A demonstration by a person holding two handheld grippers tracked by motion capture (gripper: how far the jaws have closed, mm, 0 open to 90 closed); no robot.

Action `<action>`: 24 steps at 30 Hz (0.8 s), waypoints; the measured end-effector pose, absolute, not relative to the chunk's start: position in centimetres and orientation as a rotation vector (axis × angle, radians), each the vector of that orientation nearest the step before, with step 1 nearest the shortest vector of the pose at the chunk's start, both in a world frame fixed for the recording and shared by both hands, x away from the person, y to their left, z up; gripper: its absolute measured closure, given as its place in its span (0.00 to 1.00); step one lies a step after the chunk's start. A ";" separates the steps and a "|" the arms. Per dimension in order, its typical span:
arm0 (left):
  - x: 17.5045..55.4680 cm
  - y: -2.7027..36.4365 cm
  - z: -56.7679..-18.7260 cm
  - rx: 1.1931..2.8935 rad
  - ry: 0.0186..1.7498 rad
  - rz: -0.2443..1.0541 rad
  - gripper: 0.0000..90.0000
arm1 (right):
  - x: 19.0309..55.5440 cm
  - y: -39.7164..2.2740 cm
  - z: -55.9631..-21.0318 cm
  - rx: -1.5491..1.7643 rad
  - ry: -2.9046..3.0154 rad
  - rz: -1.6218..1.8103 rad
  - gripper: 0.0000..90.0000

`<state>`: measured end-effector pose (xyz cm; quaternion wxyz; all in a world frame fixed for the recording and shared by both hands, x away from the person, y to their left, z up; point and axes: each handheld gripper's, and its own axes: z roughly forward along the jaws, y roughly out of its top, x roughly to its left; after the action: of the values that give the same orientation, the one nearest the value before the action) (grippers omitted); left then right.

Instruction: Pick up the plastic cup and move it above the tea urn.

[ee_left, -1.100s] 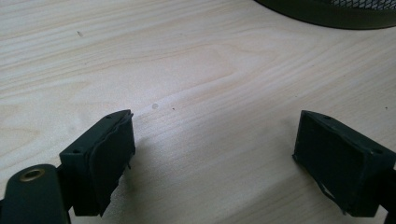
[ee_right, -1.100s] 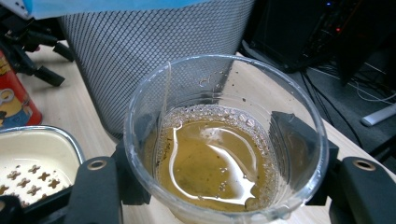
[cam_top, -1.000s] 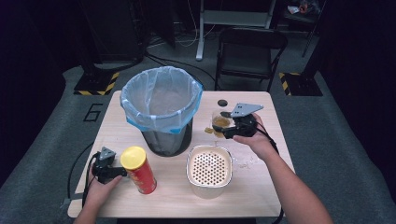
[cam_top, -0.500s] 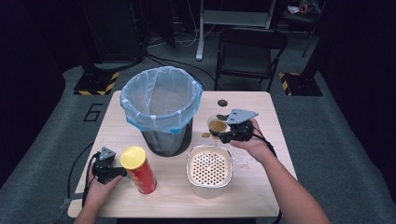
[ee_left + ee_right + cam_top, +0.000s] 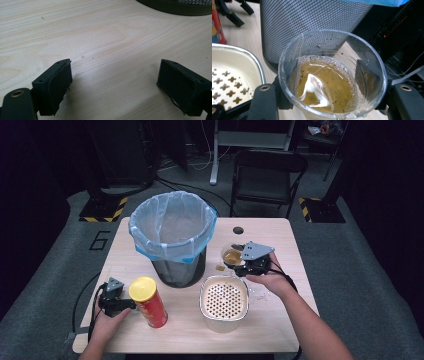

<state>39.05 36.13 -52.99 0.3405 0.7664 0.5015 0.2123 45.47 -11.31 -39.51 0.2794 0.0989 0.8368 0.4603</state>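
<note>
Right tool (image 5: 239,264) grasping clear cup (image 5: 332,75) of brown liquid, left tool (image 5: 115,85) released, floor marking "6" (image 5: 101,240)

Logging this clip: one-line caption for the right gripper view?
Right gripper clamps a clear plastic cup of brown liquid with a tea bag, beside the black mesh bin.

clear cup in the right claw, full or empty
Partly full: the clear cup holds brownish liquid with foam and a tea bag, well below its rim, between the right claw jaws.
</note>
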 end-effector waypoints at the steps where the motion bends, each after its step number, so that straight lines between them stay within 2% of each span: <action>1: 39.1 36.1 -53.0 1.993 1.306 0.553 0.13 | 45.4 -11.3 -39.6 0.256 2.242 1.230 0.40; 12: 39.1 36.1 -53.0 1.993 1.306 0.553 0.13 | 43.9 -10.6 -40.5 0.116 2.168 1.116 0.40; 24: 39.1 36.1 -53.0 1.994 1.305 0.553 0.13 | 39.4 -8.1 -42.1 -0.295 1.911 0.661 0.41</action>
<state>39.05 36.13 -53.00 0.3405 0.7663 0.5017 0.2125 39.44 -8.14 -42.05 0.5219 -0.1230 0.7977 0.2761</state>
